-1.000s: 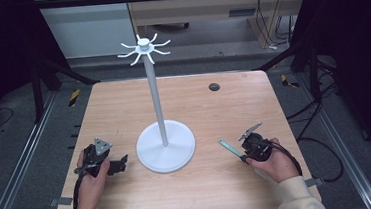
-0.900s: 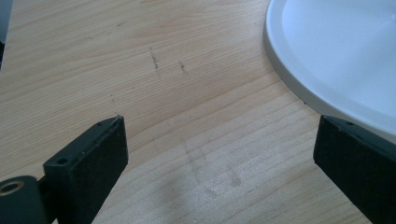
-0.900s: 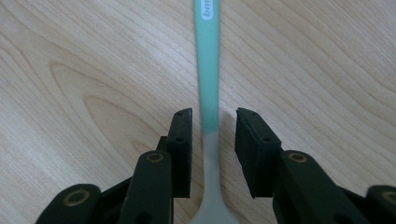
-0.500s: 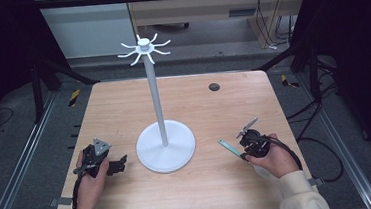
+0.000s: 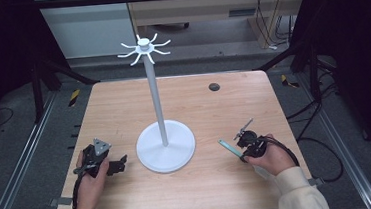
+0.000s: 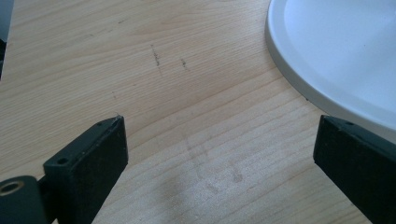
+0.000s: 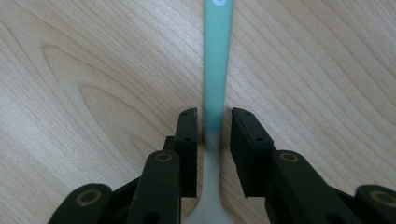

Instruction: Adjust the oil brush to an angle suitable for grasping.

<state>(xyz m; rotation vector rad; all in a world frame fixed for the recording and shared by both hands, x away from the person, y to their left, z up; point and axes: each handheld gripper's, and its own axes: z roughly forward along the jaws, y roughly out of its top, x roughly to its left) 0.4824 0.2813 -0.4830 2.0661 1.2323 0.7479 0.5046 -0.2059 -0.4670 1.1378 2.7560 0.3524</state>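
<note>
A wooden bench (image 5: 124,114) carries a tall white stand (image 5: 165,146) with a round base and hooks at its top. The left gripper (image 5: 112,165) rests just beside that base, its jaws wide apart over bare wood. Near the right edge, the right gripper (image 7: 212,135) has just been closing its jaws around a green spoon (image 7: 217,56); narrow gaps remain beside the handle.

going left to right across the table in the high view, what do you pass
left gripper → white stand base → green-handled utensil → right gripper, its jaws just closing around the utensil's handle
</note>
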